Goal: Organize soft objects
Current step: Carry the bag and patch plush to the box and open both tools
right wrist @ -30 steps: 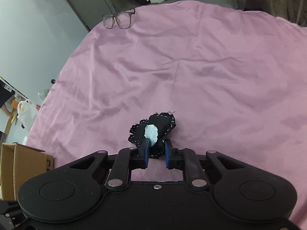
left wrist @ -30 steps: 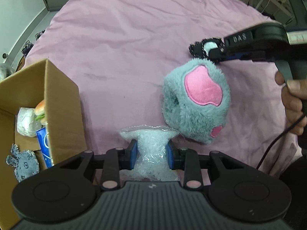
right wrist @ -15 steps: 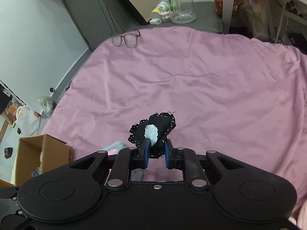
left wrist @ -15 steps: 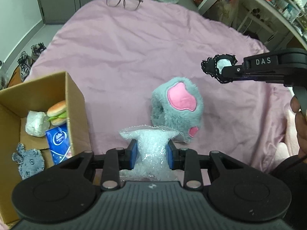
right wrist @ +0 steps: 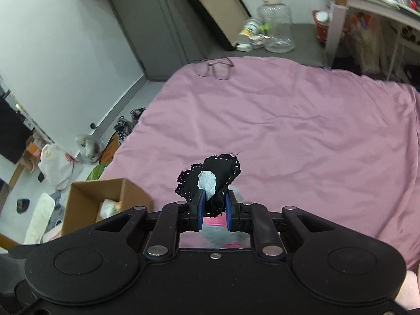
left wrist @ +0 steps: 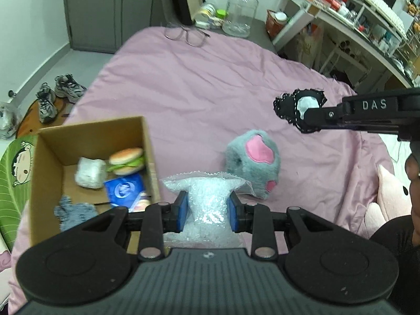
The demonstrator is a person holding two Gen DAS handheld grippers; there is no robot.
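My left gripper (left wrist: 207, 211) is shut on a clear bubble-wrap pouch (left wrist: 206, 197), held above the pink bedspread (left wrist: 210, 86) beside a cardboard box (left wrist: 47, 168). The box holds a toy burger (left wrist: 127, 160), a white bundle (left wrist: 89, 176), a blue packet (left wrist: 123, 190) and a grey fabric piece (left wrist: 73, 211). A grey plush paw with pink pads (left wrist: 253, 162) lies on the bed just right of the pouch. My right gripper (right wrist: 213, 207) is shut on a black stitched fabric piece with a white patch (right wrist: 210, 178), seen from the left wrist view as the black fabric piece (left wrist: 299, 110) in the air at the right.
Eyeglasses (right wrist: 214, 68) lie at the bed's far edge, a clear jar (right wrist: 275, 29) and bottles stand on the floor beyond. Shoes (left wrist: 56, 97) are on the floor at the left, shelves (left wrist: 354, 13) at the right. A pink pillow (left wrist: 391, 197) and a hand (left wrist: 413, 168) are near the right edge.
Both grippers have risen and tilted up with their loads; the bed and plush paw look farther away, and more of the box and room show.
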